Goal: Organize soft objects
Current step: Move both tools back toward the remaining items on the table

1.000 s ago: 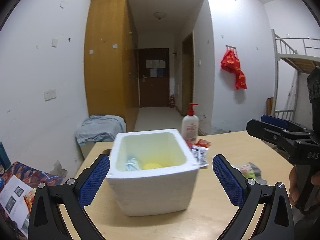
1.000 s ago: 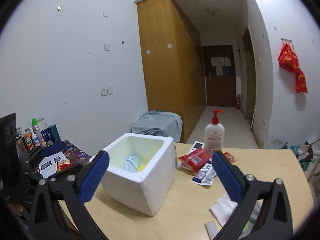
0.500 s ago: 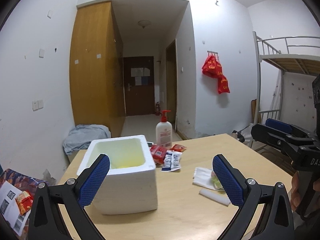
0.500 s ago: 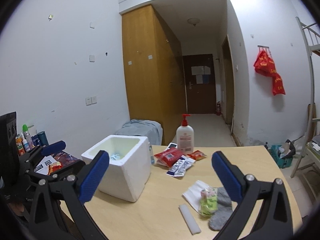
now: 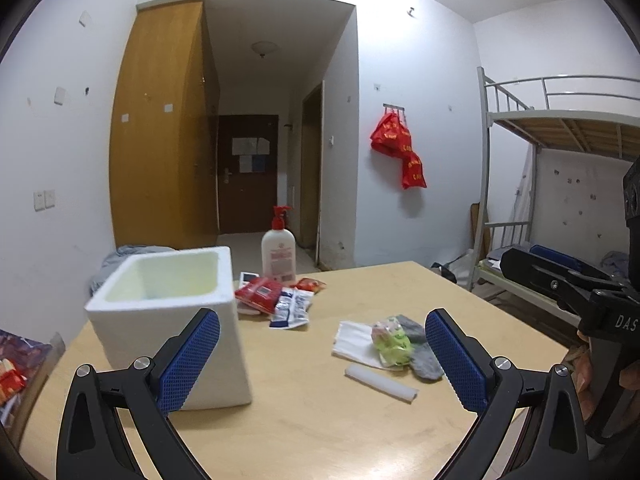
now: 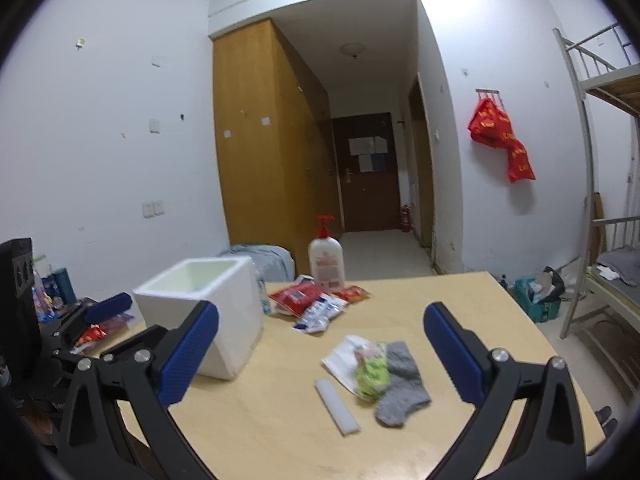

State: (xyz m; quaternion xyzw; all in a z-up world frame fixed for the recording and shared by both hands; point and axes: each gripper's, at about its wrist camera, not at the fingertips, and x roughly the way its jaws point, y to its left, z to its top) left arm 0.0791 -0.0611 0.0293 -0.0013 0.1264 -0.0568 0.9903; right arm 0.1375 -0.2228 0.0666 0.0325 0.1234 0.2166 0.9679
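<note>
In the left wrist view, the left gripper (image 5: 322,354) is spread wide and carries nothing; it hangs above the near edge of the light wooden table (image 5: 304,432). The white foam box (image 5: 172,320) stands near the left edge of the table. The soft things lie in a small heap toward the right edge: a grey sock (image 5: 422,354), a green and yellow crinkled packet (image 5: 390,342) on a white paper napkin (image 5: 354,344), and a white foam stick (image 5: 380,382) just in front of them.

In the right wrist view, the right gripper (image 6: 320,350) is also released and empty, pointing at the same heap. Red snack packets (image 6: 298,294) lie near the far edge, beside a white pump bottle with red cap (image 6: 326,258).

I judge the step is the approach to a new pick. The next move needs one gripper to descend on the grey sock, close, and carry it to the box.
</note>
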